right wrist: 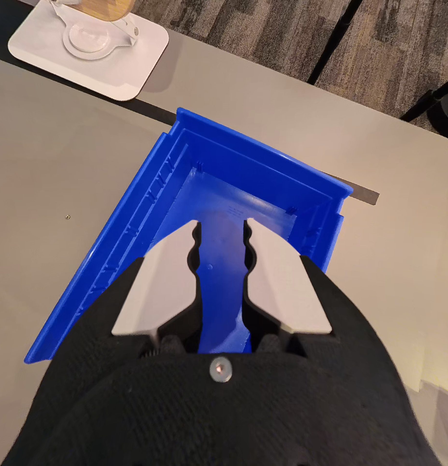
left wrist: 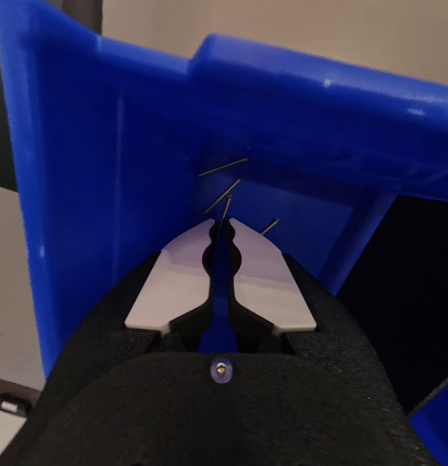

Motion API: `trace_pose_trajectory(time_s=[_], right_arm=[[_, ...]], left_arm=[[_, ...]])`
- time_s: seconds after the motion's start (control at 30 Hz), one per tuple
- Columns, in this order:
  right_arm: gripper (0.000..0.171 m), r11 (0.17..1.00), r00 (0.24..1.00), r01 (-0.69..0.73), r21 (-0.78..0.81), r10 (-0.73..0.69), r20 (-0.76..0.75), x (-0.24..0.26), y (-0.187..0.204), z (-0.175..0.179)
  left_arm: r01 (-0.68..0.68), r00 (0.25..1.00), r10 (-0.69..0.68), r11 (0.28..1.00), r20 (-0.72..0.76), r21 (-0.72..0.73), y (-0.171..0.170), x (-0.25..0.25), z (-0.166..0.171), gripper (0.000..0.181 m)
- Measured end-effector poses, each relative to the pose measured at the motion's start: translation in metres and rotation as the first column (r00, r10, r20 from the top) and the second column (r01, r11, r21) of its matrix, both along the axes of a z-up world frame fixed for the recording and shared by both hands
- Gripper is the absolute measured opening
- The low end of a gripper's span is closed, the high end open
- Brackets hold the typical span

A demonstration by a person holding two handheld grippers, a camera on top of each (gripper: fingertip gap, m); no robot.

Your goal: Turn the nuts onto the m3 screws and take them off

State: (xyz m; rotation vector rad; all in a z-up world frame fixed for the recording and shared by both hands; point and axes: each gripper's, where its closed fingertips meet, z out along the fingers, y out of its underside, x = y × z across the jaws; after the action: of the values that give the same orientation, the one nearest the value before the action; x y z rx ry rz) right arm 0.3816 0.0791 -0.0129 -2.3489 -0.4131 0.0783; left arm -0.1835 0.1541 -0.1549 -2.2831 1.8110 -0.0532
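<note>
We found four screws in the far corner of a bin (left wrist: 117, 151): one (left wrist: 223, 167) farthest back, a second (left wrist: 223, 196) before it, a third (left wrist: 224, 214) reaching between our left gripper's (left wrist: 221, 222) tips, a fourth (left wrist: 269, 226) to its right. Our right gripper (right wrist: 221, 223) hung over another bin (right wrist: 255, 161) on the table (right wrist: 66, 151); a nut (right wrist: 68, 217) lay left of it, a tray (right wrist: 92, 65) behind.

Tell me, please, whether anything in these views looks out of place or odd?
One thing stands out: a small nut lies alone on the grey table, left of the blue bin and outside it. The right gripper hangs open over that bin, whose visible floor looks bare.
</note>
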Motion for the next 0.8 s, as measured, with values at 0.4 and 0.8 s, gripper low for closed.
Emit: trace_pose_trajectory(time_s=[0.4, 0.8], right_arm=[[0.033, 1.0, 1.0, -0.02, -0.012, 0.02, -0.002, -0.005, 0.001, -0.004], [0.032, 0.897, 0.793, -0.427, 0.118, 0.434, -0.428, -0.157, -0.031, 0.046]], left_arm=[[-0.056, 0.993, 0.047, 0.996, 0.107, 0.076, 0.001, 0.001, 0.017, 0.003], [0.268, 0.887, -0.364, 0.907, 0.283, 0.325, -0.112, 0.131, 0.17, 0.003]])
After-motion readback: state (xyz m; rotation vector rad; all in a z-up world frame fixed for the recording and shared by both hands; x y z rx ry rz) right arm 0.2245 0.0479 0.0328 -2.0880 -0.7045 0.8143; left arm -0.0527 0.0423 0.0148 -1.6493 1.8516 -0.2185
